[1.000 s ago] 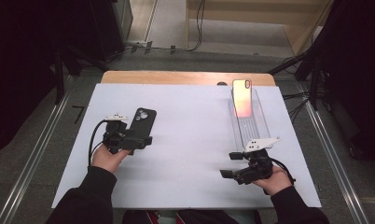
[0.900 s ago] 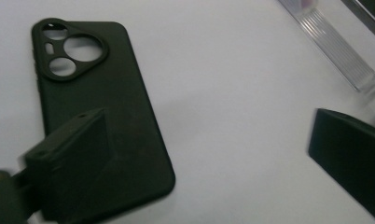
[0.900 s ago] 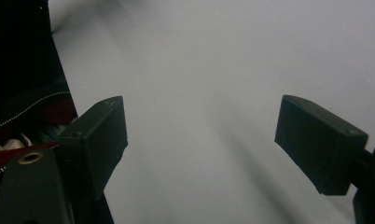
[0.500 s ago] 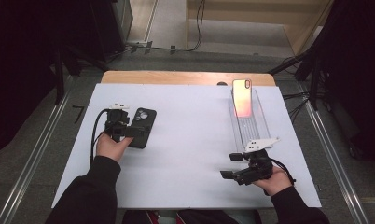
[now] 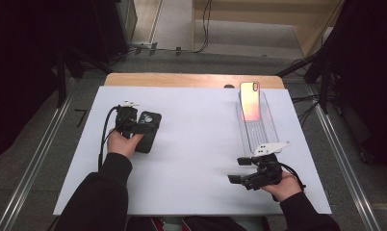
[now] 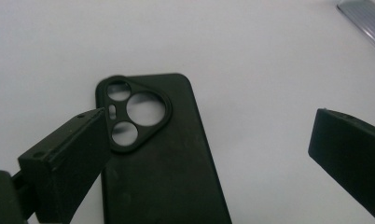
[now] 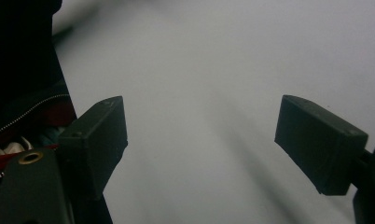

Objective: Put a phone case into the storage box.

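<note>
black phone case (image 6: pixel 157 158) is straddled by the left gripper (image 6: pixel 204 140), jaws just opened wide for grasping; right gripper (image 5: pixel 249 175) is parked near right, jaws wide, empty.

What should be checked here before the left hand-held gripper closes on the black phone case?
1. Left hand-held gripper jaws wide open: ok.
2. Black phone case lies flat on the white table, camera cutout visible: ok.
3. Case centred between the jaws: not ok; it sits near one jaw.
4. Pads touching the case: cannot tell.
5. Right hand-held gripper open, holding nothing, apart from the case: ok.
6. Phone stands in the clear holder: ok.
</note>
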A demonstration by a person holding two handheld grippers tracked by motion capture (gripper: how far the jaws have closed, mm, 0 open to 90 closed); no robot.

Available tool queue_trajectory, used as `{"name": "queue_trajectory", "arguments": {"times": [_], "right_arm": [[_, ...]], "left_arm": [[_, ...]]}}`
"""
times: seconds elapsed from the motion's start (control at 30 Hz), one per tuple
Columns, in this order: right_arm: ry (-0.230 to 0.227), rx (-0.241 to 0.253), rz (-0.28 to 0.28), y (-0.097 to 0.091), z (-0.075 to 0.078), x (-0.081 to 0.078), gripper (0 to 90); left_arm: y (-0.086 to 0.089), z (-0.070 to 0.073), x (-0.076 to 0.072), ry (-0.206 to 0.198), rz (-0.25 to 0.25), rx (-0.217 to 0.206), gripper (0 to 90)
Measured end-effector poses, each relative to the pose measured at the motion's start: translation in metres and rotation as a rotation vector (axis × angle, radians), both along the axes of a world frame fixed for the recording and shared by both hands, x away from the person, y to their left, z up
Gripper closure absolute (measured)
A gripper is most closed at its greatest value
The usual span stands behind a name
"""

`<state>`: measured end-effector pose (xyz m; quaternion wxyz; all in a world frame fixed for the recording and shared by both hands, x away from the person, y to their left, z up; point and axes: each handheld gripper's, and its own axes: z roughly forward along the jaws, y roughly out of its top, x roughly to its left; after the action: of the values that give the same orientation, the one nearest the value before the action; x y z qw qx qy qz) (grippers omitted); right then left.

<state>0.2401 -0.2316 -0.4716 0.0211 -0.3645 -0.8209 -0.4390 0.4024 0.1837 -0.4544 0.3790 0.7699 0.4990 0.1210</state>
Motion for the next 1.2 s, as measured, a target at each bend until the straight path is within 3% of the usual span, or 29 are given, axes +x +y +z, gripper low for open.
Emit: {"name": "queue_trajectory", "arguments": {"times": [0.23,0.4,0.73,0.87,1.2], "right_arm": [[0.0,0.001,0.0,0.0,0.0,0.0,15.1],[0.007,0.026,-0.004,-0.001,0.001,0.0,15.1],[0.004,0.004,0.004,0.001,-0.001,0.001,15.1],[0.006,0.0,0.006,0.002,-0.001,0.001,15.1],[0.004,0.0,0.006,0.002,-0.001,0.001,15.1]], "left_arm": [[0.0,-0.009,0.006,-0.036,0.003,0.02,0.0],[0.003,-0.013,0.007,-0.015,0.001,0.014,0.0],[0.003,-0.022,0.007,0.01,0.003,0.033,0.0],[0.003,-0.028,0.006,0.013,0.018,0.021,0.0],[0.001,-0.04,0.006,0.02,0.025,0.086,0.0]]}}
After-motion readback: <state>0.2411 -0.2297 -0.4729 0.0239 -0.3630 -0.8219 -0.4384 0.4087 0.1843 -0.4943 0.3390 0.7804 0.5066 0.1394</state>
